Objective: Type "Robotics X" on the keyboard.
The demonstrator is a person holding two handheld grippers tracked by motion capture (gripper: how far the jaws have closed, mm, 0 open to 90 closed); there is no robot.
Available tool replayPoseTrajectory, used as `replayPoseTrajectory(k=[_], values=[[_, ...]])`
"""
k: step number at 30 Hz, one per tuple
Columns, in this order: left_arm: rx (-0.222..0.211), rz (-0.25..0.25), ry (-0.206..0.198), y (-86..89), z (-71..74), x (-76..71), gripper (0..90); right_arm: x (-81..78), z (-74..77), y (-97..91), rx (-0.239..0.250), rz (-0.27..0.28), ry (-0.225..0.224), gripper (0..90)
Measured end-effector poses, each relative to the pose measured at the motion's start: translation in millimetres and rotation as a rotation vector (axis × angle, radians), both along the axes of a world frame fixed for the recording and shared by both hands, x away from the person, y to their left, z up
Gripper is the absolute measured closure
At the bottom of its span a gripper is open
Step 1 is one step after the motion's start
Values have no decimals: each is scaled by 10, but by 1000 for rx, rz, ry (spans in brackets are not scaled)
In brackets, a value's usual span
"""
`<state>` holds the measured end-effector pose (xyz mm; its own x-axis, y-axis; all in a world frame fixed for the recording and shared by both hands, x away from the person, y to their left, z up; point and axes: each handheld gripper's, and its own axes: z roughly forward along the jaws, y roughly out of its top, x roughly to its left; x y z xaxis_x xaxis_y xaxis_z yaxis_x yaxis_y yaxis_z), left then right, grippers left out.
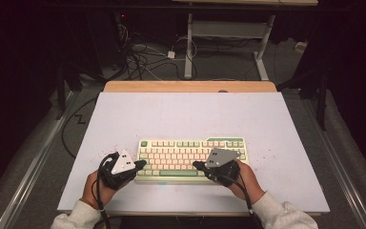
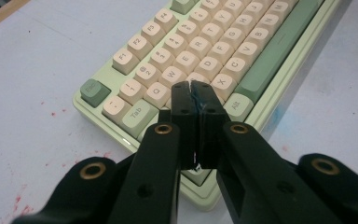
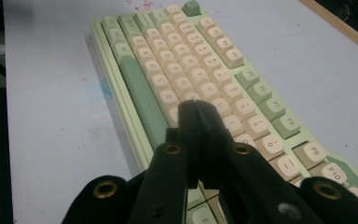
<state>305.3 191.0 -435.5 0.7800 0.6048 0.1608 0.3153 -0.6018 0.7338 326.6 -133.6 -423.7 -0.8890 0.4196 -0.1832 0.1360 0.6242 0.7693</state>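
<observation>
1. A pastel green mechanical keyboard [image 1: 193,155] with cream and green keycaps lay flat on the pale table [image 1: 181,114], near the person's edge and roughly centred between the two hands.
2. The left claw [image 1: 142,163] was clenched with nothing between its jaws; in the left gripper view its tip [image 2: 196,95] hung over the lower-left letter keys, close to the Tab key [image 2: 136,112] and the Alt key [image 2: 237,103].
3. The right claw [image 1: 196,165] was likewise clenched and empty, its tip [image 3: 196,112] poised over the middle letter rows, just beyond the long green space bar [image 3: 140,88].
4. Whether either tip actually pressed a key was hard to judge from these angles; both seemed to hover just above the caps or barely touch them.
5. As a judgement, the work in hand looked like typing or poking keys with closed claws. The keyboard sat square and undisturbed, no keycap was missing or lifted as far as could be seen, so the job seemed early or midway, with key presses left to make.
6. Reddish specks [image 2: 18,203] dotted the table beside the keyboard.
</observation>
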Motion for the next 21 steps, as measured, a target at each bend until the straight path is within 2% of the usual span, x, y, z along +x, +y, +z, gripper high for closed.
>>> replayPoseTrajectory(k=[2,5,9,21], values=[[-5,-9,3,-37,-13,-9,862,0,6,-7,-2,1,-5,900],[-6,-48,17,-164,-47,-17,863,0,15,-15,-2,0,-9,900],[25,-97,30,-364,-83,-6,863,2,50,-34,9,-5,-17,900],[29,-130,52,-595,-133,63,863,12,164,-129,42,-24,-37,900]])
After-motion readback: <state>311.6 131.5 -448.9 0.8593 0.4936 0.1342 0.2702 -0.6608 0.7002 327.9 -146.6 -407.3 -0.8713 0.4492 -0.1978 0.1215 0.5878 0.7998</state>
